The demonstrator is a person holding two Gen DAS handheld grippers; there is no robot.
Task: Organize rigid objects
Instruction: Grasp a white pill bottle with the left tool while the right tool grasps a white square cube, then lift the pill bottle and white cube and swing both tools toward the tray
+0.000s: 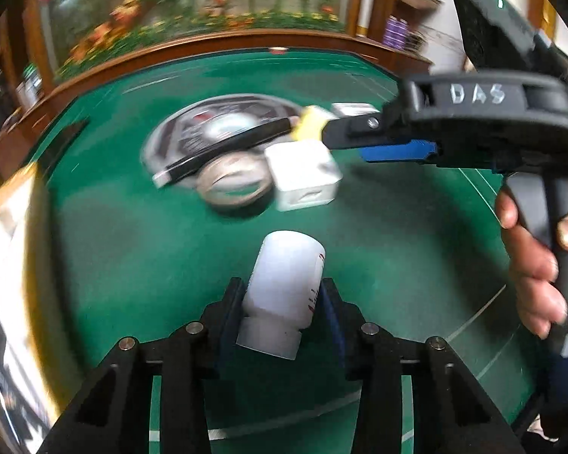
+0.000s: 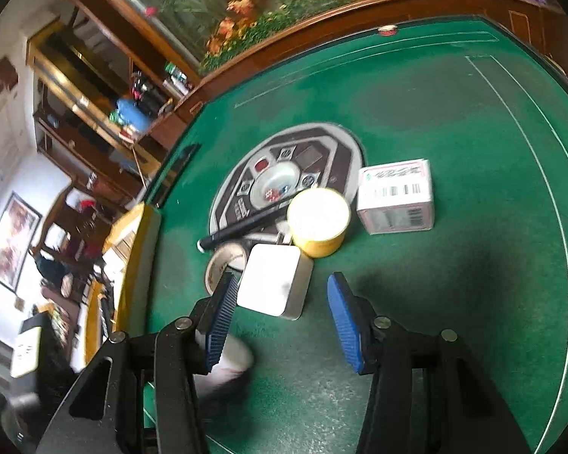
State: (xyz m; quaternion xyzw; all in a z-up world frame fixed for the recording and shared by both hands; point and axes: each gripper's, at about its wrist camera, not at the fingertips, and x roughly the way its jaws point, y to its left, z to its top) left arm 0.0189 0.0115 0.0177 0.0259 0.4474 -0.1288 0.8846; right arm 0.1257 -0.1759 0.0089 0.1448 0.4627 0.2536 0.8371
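A white bottle (image 1: pixel 284 276) lies on the green table top, cap towards the camera, and my left gripper (image 1: pixel 281 283) is shut on its body. It shows as a blur (image 2: pixel 227 363) behind my right gripper's left finger. My right gripper (image 2: pixel 281 277) stands open just above a white square box (image 2: pixel 272 280), its left pad (image 2: pixel 219 310) at the box's edge and the right pad apart. Beyond lie a tape roll (image 2: pixel 223 261), a black pen (image 2: pixel 246 223), a yellow round tin (image 2: pixel 318 219) and a barcoded white carton (image 2: pixel 395 196).
The round grey centre console (image 2: pixel 322 143) is set into the green felt table (image 2: pixel 454 113), with the pen resting across it. A wooden rim (image 2: pixel 322 15) runs along the far side and a yellow edge (image 2: pixel 132 234) on the left. A hand (image 1: pixel 530 265) holds the right gripper's handle.
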